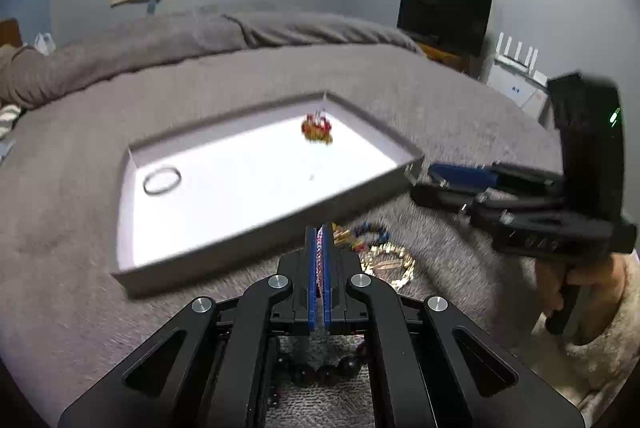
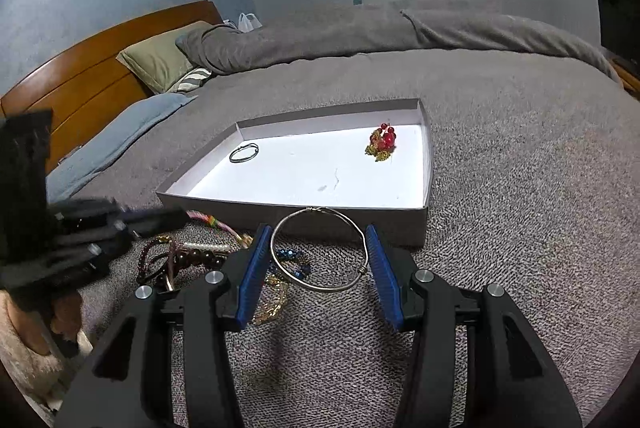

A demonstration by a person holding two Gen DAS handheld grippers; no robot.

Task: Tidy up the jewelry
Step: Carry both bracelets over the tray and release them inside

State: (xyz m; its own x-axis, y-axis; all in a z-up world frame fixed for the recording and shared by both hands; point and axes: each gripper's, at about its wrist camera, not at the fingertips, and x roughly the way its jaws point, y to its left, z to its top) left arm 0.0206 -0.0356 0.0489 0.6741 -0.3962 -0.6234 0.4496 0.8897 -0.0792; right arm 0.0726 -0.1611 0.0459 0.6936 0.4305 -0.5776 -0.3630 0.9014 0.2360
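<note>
A shallow grey box (image 1: 256,244) (image 2: 425,184) with a white floor lies on the bed. In it are a thin metal ring (image 1: 161,180) (image 2: 243,153) and a red and gold bead piece (image 1: 317,128) (image 2: 382,143). My left gripper (image 1: 320,233) is shut on a pink braided cord (image 1: 319,252), just before the box's near wall. My right gripper (image 2: 318,236) holds a silver wire bangle (image 2: 320,248) between its blue pads (image 2: 253,276), a little above the blanket. A heap of bracelets (image 2: 188,260) (image 1: 372,240) lies on the blanket before the box.
The grey blanket (image 2: 520,188) covers the bed. Pillows (image 2: 160,64) and a wooden headboard (image 2: 88,76) stand at the far left. A dark screen (image 1: 444,14) stands at the far right. Dark beads (image 1: 320,372) lie under my left gripper.
</note>
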